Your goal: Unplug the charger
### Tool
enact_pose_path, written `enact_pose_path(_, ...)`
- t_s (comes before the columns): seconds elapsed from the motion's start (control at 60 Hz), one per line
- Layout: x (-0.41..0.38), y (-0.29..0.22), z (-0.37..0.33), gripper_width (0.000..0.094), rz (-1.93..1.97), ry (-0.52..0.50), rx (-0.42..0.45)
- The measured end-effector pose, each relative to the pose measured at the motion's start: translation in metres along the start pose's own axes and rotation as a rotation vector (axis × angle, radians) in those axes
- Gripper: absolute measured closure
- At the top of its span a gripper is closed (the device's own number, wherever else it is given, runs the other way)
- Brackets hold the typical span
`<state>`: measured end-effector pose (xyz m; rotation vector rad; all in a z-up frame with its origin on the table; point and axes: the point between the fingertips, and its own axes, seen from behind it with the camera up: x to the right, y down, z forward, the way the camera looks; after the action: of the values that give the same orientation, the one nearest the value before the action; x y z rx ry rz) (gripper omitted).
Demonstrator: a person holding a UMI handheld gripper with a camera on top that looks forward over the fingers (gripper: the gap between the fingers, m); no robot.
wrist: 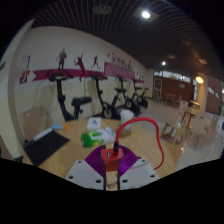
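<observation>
Gripper [110,172] fingers clamped on red charger plug [109,156] | red cable [146,128] looped ahead and rightward | power strip [97,138] just beyond fingertips

**One forward-looking view from the gripper**

Only a single view is given, so nothing is shared between views. It is taken from just behind the gripper [111,172], along its two fingers, which are seen at the bottom. The round wooden table [70,152] is viewed from close above, at a slight downward tilt. Beyond it, a wide sweep of the room is taken in: exercise bikes [100,100] along the far wall, and ceiling lights [146,14] overhead. Far things are bent by the lens and are perhaps further off than they seem.
</observation>
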<state>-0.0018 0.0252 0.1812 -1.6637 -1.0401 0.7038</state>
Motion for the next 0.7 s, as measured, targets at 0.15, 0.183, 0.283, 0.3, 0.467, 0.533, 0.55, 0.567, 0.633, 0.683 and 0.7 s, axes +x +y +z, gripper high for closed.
enact_pose_path(0.15, 0.05, 0.082, 0.023, 0.0785, -0.052, -0.002, -0.204)
enact_pose_path(0.183, 0.051, 0.1, 0.028, 0.0777, -0.063, -0.014, -0.254)
enact_pose_path(0.283, 0.058, 0.152, 0.039, 0.0758, -0.102, -0.064, -0.376)
enact_pose_path(0.3, 0.057, 0.158, 0.04, 0.0751, -0.109, -0.074, -0.391)
enact_pose_path(0.467, 0.052, 0.193, 0.047, 0.0633, -0.131, -0.155, -0.501)
enact_pose_path(0.533, 0.056, 0.193, 0.043, 0.0452, -0.118, -0.162, -0.51)
enact_pose_path(0.55, 0.056, 0.191, 0.042, 0.0372, -0.114, -0.163, -0.505)
enact_pose_path(0.567, 0.057, 0.187, 0.04, 0.0293, -0.111, -0.164, -0.499)
enact_pose_path(0.633, 0.058, 0.173, 0.023, 0.01, -0.102, -0.159, -0.486)
enact_pose_path(0.683, 0.06, 0.156, 0.0, 0.0087, -0.08, -0.158, -0.478)
enact_pose_path(0.7, 0.059, 0.149, -0.008, 0.0081, -0.072, -0.16, -0.472)
